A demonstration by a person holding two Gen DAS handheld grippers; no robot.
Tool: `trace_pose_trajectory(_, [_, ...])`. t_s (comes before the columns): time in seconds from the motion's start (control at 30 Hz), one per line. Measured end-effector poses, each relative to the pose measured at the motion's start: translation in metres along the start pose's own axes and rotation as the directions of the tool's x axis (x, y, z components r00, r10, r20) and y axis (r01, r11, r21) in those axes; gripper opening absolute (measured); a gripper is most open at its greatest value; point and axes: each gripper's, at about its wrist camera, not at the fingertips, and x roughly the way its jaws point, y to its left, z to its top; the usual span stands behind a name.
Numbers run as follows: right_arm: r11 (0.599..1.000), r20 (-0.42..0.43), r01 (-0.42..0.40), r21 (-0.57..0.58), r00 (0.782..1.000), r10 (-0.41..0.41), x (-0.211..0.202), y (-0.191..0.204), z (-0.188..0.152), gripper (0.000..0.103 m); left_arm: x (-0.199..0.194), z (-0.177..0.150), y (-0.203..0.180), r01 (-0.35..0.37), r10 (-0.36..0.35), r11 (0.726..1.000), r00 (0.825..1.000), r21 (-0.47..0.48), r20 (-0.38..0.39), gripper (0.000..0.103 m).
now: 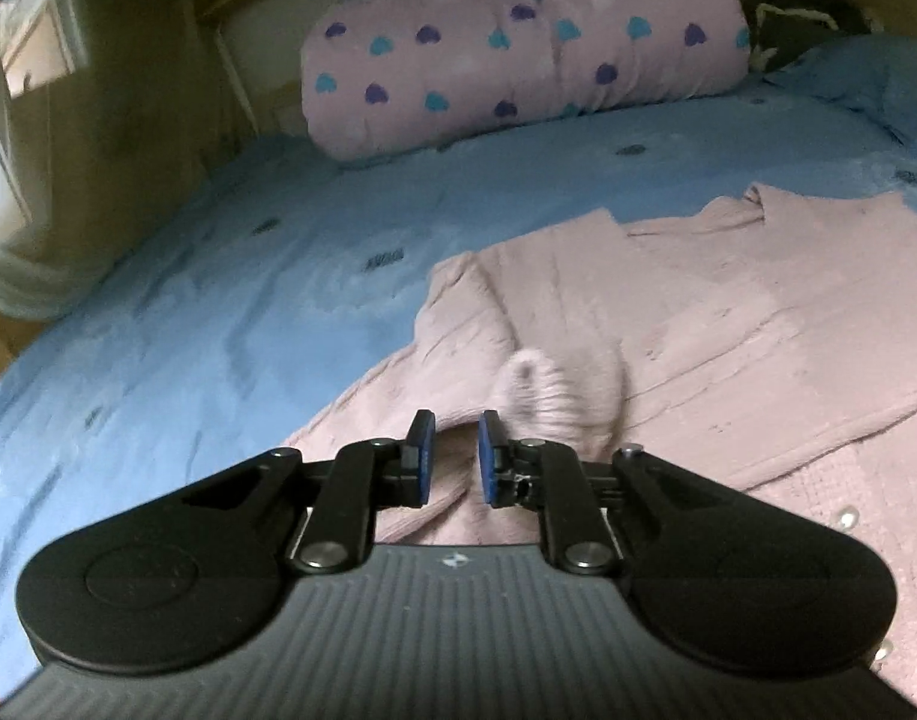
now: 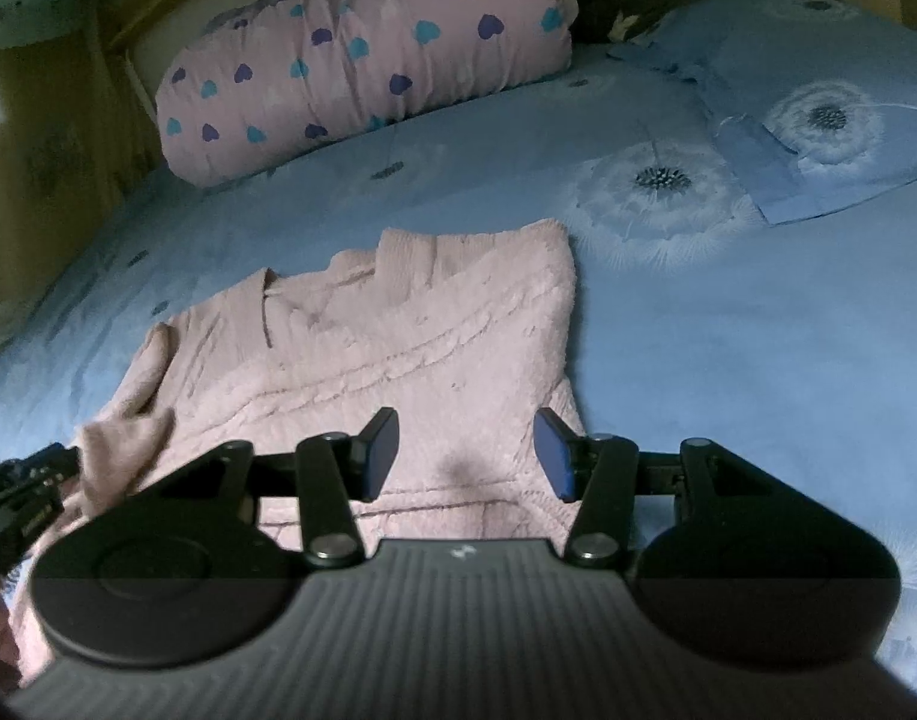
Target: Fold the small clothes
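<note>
A pink knitted sweater (image 1: 668, 312) (image 2: 398, 348) lies flat on the blue bed sheet (image 1: 218, 276) (image 2: 728, 360), partly folded with its right side doubled over. My left gripper (image 1: 456, 426) is shut on the sweater's left sleeve (image 1: 536, 390), whose ribbed cuff sticks up just past the right finger. In the right wrist view that gripper (image 2: 32, 474) shows at the far left with the sleeve (image 2: 116, 450) bunched up against it. My right gripper (image 2: 464, 426) hovers over the sweater's near edge, jaws half apart, with nothing gripped between them.
A rolled pink quilt with blue and purple hearts (image 1: 518, 48) (image 2: 362, 60) lies across the far side of the bed. A blue dandelion-print pillow (image 2: 818, 90) sits at the far right. A wooden wall borders the bed on the left.
</note>
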Motion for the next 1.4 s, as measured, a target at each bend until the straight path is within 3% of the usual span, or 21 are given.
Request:
trace_pose_trajectory(0.1, [1.000, -0.010, 0.003, -0.014, 1.000, -0.003, 0.002, 0.002, -0.001, 0.052, -0.001, 0.002, 0.014, 0.023, -0.023, 0.999, 1.000, -0.035, -0.016, 0.021])
trace_pose_trajectory(0.23, [1.000, -0.017, 0.005, -0.021, 1.000, -0.005, 0.003, 0.002, -0.002, 0.052, -0.015, -0.001, 0.029, 0.022, -0.024, 0.995, 1.000, -0.100, -0.020, 0.051])
trace_pose_trajectory(0.33, [1.000, -0.018, 0.007, -0.020, 1.000, -0.008, 0.003, 0.003, -0.002, 0.052, -0.030, -0.002, 0.035, 0.065, -0.065, 0.993, 0.998, -0.103, 0.008, 0.061])
trace_pose_trajectory(0.43, [1.000, -0.019, 0.007, -0.023, 1.000, -0.007, 0.003, 0.003, -0.002, 0.052, -0.032, -0.005, 0.030, 0.049, -0.049, 0.997, 0.999, -0.063, -0.003, 0.070])
trace_pose_trajectory(0.6, [0.999, -0.028, 0.011, -0.044, 1.000, -0.012, 0.005, 0.007, -0.006, 0.052, -0.017, -0.013, 0.022, -0.043, 0.043, 0.997, 0.999, 0.064, 0.004, 0.071])
trace_pose_trajectory(0.83, [0.995, -0.029, 0.011, -0.097, 0.999, -0.014, 0.007, 0.014, -0.010, 0.052, -0.008, -0.012, 0.058, -0.080, 0.080, 0.997, 0.997, 0.019, 0.011, 0.073])
trace_pose_trajectory(0.97, [0.991, -0.038, -0.002, -0.134, 0.999, -0.003, 0.006, 0.023, -0.016, 0.052, -0.005, -0.015, 0.088, -0.045, 0.046, 0.999, 0.999, -0.030, 0.023, 0.076])
trace_pose_trajectory(1.03, [0.986, -0.044, -0.042, -0.162, 0.998, 0.036, 0.003, 0.031, -0.021, 0.052, 0.002, -0.015, 0.100, -0.022, 0.023, 0.998, 1.000, -0.055, 0.017, 0.082])
trace_pose_trajectory(1.2, [0.984, -0.048, -0.067, -0.165, 0.997, 0.060, 0.001, 0.051, -0.029, 0.052, 0.044, -0.018, 0.121, 0.043, -0.051, 0.994, 0.995, -0.100, -0.080, 0.084])
trace_pose_trajectory(1.4, [0.982, -0.087, -0.087, -0.166, 0.994, 0.073, 0.000, 0.082, -0.043, 0.052, 0.078, -0.025, 0.136, 0.094, -0.112, 0.982, 0.989, -0.165, -0.101, 0.085])
